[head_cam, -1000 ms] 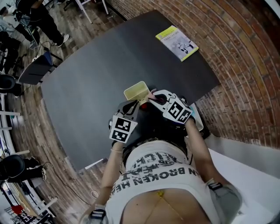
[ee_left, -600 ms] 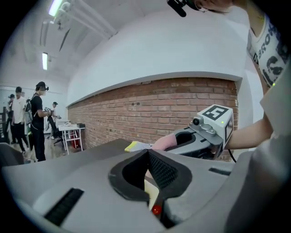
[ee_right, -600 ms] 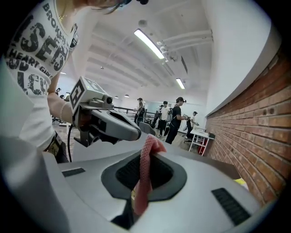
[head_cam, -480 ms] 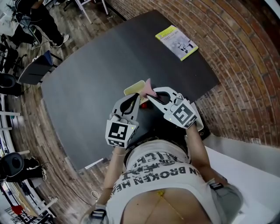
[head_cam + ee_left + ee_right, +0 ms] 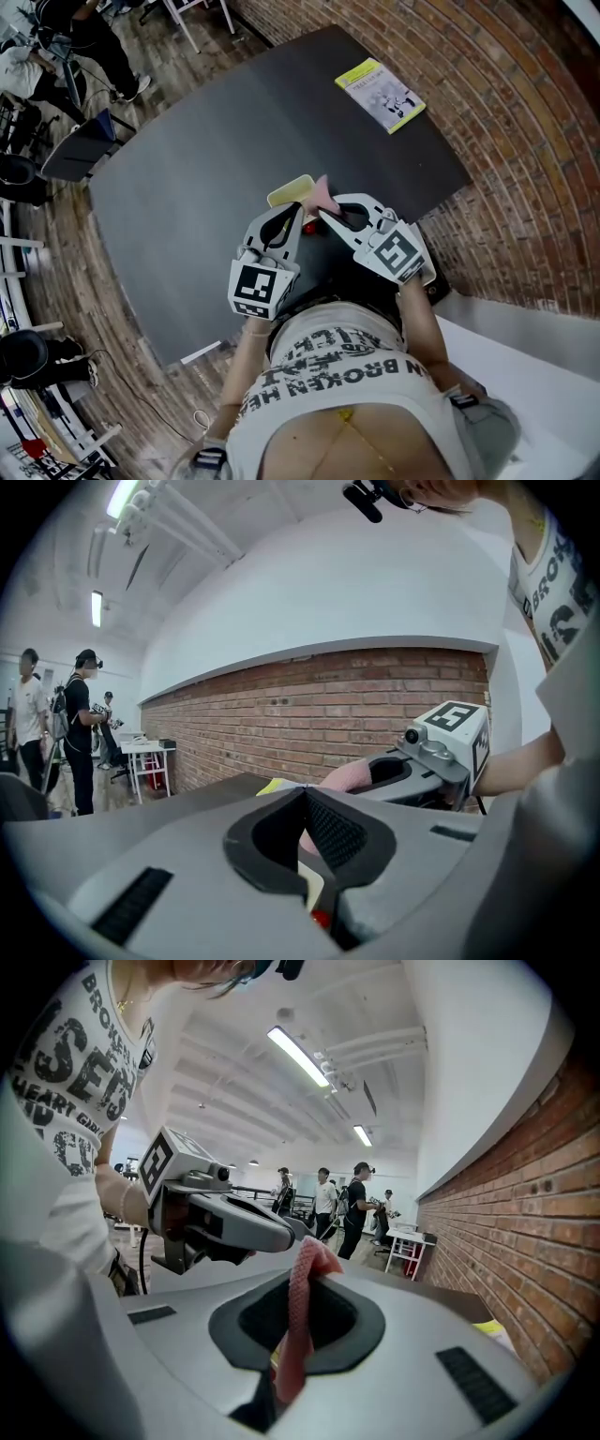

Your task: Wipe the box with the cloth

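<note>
The pink cloth (image 5: 296, 1321) looks light, soft and limp. It is best pinched at a bunched fold, with some left free to drag over the box (image 5: 289, 190). The pale yellow box looks small and light, so it may slide unless steadied. It lies on the dark table (image 5: 187, 150). The right tool (image 5: 322, 213) is clamped on the cloth, which pokes up beside the box. The left tool (image 5: 304, 792) is fully closed on nothing, just short of the box
</note>
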Motion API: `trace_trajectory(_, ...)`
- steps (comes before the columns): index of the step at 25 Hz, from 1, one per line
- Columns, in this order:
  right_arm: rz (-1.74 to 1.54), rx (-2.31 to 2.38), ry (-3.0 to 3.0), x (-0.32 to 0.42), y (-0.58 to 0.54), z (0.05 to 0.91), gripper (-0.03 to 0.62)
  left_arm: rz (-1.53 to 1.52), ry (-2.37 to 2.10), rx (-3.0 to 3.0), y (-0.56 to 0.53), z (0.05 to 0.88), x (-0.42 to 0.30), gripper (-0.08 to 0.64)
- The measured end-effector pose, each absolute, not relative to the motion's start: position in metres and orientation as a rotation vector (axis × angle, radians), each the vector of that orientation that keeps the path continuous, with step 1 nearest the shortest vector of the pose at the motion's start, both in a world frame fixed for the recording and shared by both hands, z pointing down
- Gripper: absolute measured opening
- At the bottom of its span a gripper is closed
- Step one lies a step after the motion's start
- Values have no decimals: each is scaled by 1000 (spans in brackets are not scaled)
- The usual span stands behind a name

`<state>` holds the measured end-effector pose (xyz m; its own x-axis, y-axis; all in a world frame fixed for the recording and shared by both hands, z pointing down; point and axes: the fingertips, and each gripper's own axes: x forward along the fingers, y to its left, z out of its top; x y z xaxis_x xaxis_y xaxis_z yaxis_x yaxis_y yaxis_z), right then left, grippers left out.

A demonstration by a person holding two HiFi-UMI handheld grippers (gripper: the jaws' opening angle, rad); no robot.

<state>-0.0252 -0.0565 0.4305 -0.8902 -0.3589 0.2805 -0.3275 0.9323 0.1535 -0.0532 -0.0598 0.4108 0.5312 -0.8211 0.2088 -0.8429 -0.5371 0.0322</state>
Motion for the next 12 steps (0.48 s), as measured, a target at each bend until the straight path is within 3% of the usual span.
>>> trace_trajectory(12, -161, 487, -2781, -30, -53, 430, 17, 268, -1431, 2629, -58, 415, -52, 8)
